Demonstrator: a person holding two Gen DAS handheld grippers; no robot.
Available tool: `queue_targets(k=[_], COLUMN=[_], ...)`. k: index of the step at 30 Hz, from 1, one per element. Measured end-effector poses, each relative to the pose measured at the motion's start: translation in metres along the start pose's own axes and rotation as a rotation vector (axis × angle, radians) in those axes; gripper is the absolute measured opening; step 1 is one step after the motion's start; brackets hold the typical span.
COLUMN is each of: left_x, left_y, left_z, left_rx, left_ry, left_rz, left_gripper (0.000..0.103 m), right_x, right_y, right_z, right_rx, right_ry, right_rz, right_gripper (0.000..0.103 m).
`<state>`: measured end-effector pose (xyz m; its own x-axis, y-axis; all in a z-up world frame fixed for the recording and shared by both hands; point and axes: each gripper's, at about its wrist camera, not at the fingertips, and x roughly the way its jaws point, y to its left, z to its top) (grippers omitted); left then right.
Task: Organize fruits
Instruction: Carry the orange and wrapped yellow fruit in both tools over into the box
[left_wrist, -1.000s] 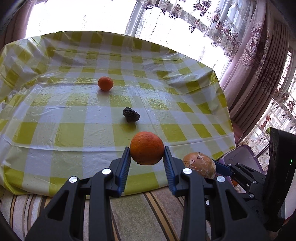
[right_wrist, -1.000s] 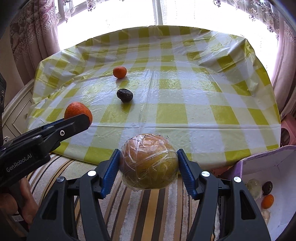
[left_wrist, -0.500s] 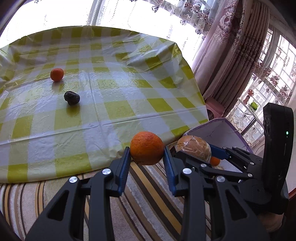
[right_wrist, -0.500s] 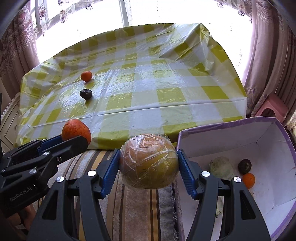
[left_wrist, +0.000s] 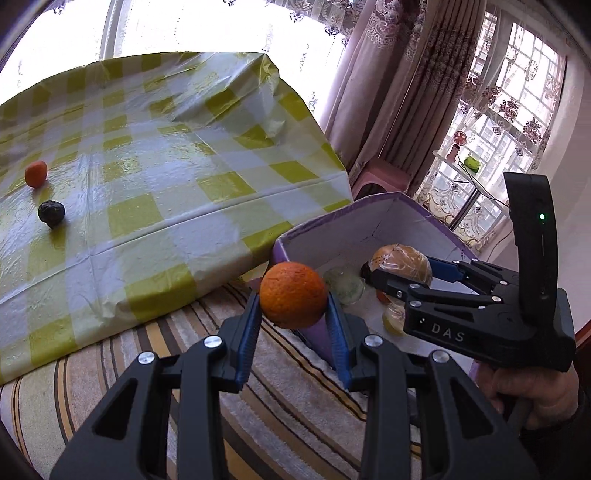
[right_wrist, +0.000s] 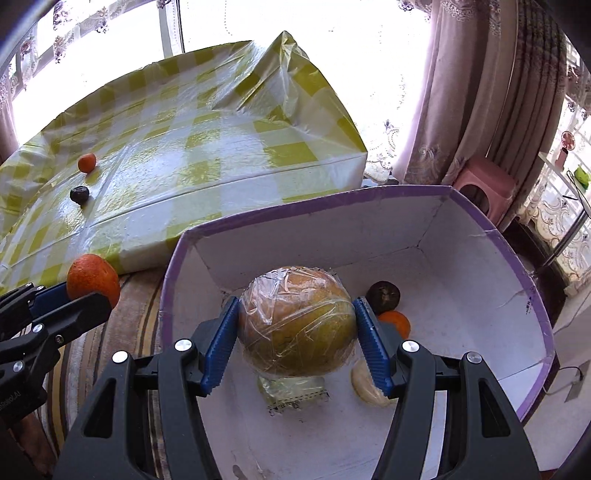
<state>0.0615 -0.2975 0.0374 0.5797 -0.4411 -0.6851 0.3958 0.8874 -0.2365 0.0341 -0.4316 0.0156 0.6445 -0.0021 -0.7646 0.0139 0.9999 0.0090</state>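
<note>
Task is partway done, judging by where the fruit lies. The right gripper (right_wrist: 295, 332) is clamped on a large plastic-wrapped yellow-brown fruit (right_wrist: 295, 321) — likely a pomelo or big citrus, hard to say under the film — held over the inside of the purple-rimmed white box (right_wrist: 480, 221), above its floor and not yet set down. The left gripper (left_wrist: 293, 325) is closed around an orange (left_wrist: 293, 294), hanging just at the near-left corner of the box, outside the rim over the striped rug (left_wrist: 258, 387). Already in the box: a dark round fruit (right_wrist: 384, 295) and a small orange fruit (right_wrist: 397, 322) at the right of the held fruit, a pale wrapped fruit (right_wrist: 291, 389) below it, and a pale yellowish fruit (right_wrist: 365, 384) near the right finger — four pieces sorted, as far as shows. Left on the yellow checked tablecloth (right_wrist: 221, 147): a small tangerine (right_wrist: 87, 162) far left and a dark wrinkled fruit (right_wrist: 79, 194) just near of it, the two close but apart. So remaining work looks like two drops into the box, then two more pickups from the table. Likely next — the wrapped fruit goes down first, since it is already over the opening; the orange has to clear the rim.
</note>
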Motion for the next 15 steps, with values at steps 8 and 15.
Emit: queue_targets(k=[8,15], left_x=[0.037,0.065], left_y=[-0.042,-0.066], left_z=[0.001,0.001], left_rx=[0.107,0.189], left_ry=[0.090,0.157], left_rz=[-0.061,-0.082], left_gripper=[0.035,0.035], right_x=[0.007,0.013], right_y=[-0.035,-0.043], right_z=[-0.008,-0.014], right_rx=[0.019,-0.004], right_ry=[0.026,0.039], right_rz=[-0.119,-0.183], right_gripper=[0.061,0.061])
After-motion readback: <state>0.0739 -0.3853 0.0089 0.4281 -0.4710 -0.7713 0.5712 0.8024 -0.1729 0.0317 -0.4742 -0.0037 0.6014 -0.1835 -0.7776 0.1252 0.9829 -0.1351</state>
